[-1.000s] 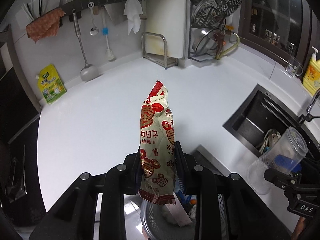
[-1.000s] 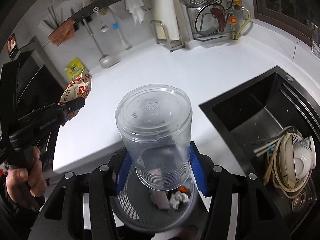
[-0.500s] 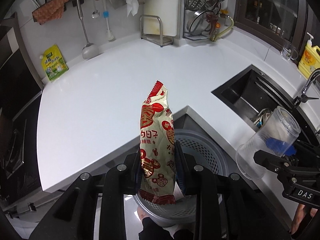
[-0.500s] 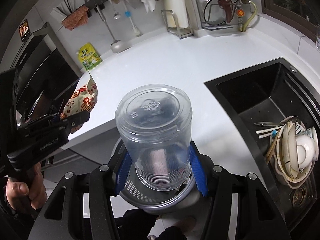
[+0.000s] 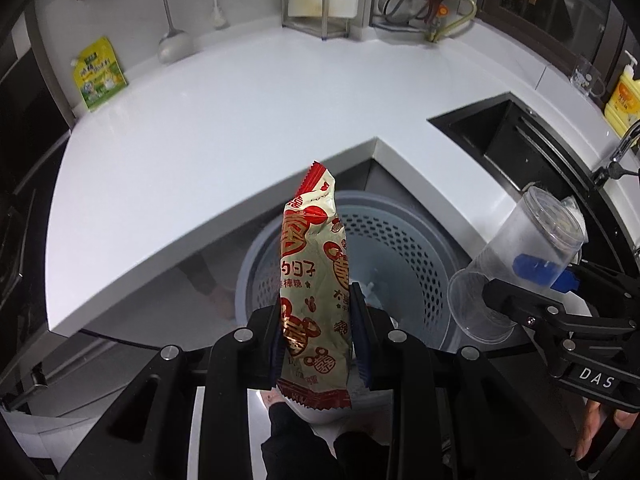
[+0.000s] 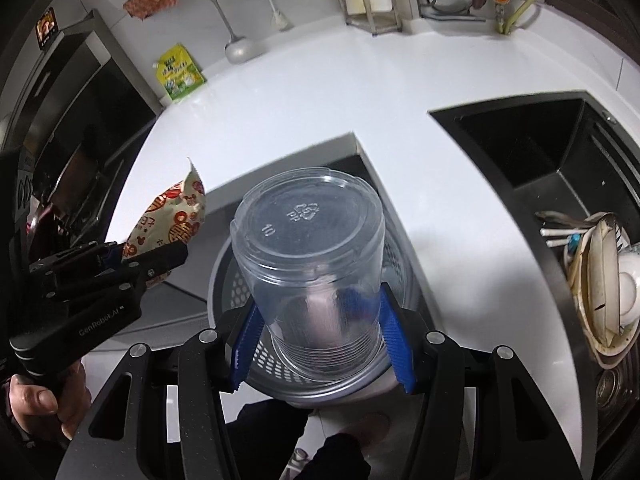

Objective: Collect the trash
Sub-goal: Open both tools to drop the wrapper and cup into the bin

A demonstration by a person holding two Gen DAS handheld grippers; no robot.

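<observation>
My left gripper (image 5: 318, 336) is shut on a cream and red snack wrapper (image 5: 314, 280) and holds it upright above a grey perforated trash basket (image 5: 404, 248) on the floor by the counter corner. My right gripper (image 6: 320, 336) is shut on a clear plastic cup (image 6: 312, 264), also above the basket (image 6: 224, 276). The cup (image 5: 524, 264) and right gripper (image 5: 548, 312) show at the right of the left wrist view. The wrapper (image 6: 168, 228) and left gripper (image 6: 132, 264) show at the left of the right wrist view.
A white L-shaped counter (image 5: 240, 128) lies ahead, its inner corner just beyond the basket. A black sink (image 6: 560, 184) with dishes (image 6: 600, 284) is at the right. A green pouch (image 5: 98, 74), ladle, brush and racks stand along the back wall. A yellow bottle (image 5: 622, 106) is far right.
Both grippers have drawn back from the counter and risen, so the basket now lies in full view beneath the wrapper and the cup. Both grips are unchanged.
</observation>
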